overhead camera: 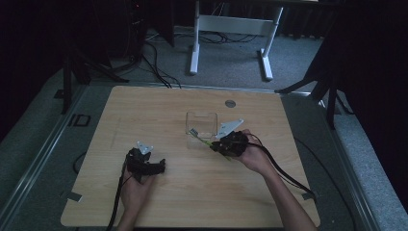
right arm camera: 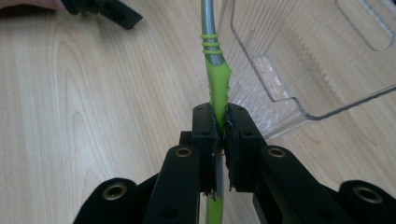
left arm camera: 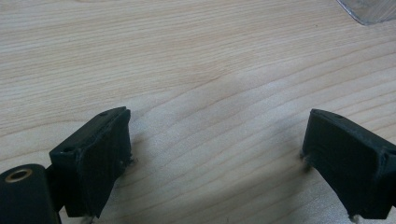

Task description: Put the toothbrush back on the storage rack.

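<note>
Forearms enter from the bottom edge of the high view, each hand on a gripper. Lower left of centre, the left gripper [overhead camera: 161,166] rests low over the wooden table [overhead camera: 144,103]; in the left gripper view its jaws stand spread wide with only bare wood grain between them, holding nothing. Moving right, centre frame, the clear plastic container [overhead camera: 201,126] sits open on the table, apparently empty. Just right of it, the right gripper [overhead camera: 215,146] has its jaws pressed together on the green handle of a slim tool [right arm camera: 215,88], pinching it at the grip; the grey metal shaft runs up and away, alongside the container's near wall, not yet inside. The tool's head is too small to identify in the high view. Judged step: placing the tool in the container. To do it well, lift the tip over the rim, keep the pinch firm, lower flat, and free the left gripper to steady the light container if it slides.
</note>
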A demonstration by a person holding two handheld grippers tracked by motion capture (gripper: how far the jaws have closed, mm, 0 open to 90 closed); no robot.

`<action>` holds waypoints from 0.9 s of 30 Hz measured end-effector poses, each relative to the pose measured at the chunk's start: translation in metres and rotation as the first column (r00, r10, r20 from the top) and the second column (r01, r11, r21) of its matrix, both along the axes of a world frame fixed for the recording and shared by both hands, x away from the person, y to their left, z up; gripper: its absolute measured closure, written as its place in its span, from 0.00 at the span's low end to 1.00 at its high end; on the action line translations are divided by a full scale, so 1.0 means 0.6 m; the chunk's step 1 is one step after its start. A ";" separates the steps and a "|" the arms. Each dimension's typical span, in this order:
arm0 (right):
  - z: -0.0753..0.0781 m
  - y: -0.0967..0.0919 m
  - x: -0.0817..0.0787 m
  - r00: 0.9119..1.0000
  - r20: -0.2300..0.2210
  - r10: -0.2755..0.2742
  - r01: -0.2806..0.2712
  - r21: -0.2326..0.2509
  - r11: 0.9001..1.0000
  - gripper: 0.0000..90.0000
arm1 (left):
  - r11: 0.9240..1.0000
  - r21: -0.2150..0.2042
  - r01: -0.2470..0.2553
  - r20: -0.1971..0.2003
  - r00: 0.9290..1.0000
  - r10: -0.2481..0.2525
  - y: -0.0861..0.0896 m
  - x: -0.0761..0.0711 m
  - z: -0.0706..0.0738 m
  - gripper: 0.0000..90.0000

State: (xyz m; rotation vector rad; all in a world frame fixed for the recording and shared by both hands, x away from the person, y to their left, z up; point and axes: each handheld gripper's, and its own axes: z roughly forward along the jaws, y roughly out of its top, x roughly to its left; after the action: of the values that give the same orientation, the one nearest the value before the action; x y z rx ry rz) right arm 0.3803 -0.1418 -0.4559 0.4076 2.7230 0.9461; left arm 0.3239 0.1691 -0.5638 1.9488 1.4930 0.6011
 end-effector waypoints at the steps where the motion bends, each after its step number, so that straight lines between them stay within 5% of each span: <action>1: 0.001 0.000 0.000 1.000 0.001 -0.004 0.004 0.006 1.000 0.92 | 1.000 0.000 0.000 0.000 1.000 0.000 0.000 0.000 0.000 0.09; 27: 0.009 -0.003 0.004 0.999 0.008 -0.051 0.049 0.123 0.991 0.92 | 1.000 0.000 -0.001 0.000 1.000 0.001 0.000 0.000 0.000 0.09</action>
State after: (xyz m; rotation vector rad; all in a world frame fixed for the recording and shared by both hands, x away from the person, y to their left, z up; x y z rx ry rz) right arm 0.3830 -0.1435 -0.4505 0.4889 2.6393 1.1031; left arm 0.3239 0.1690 -0.5638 1.9483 1.4940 0.6006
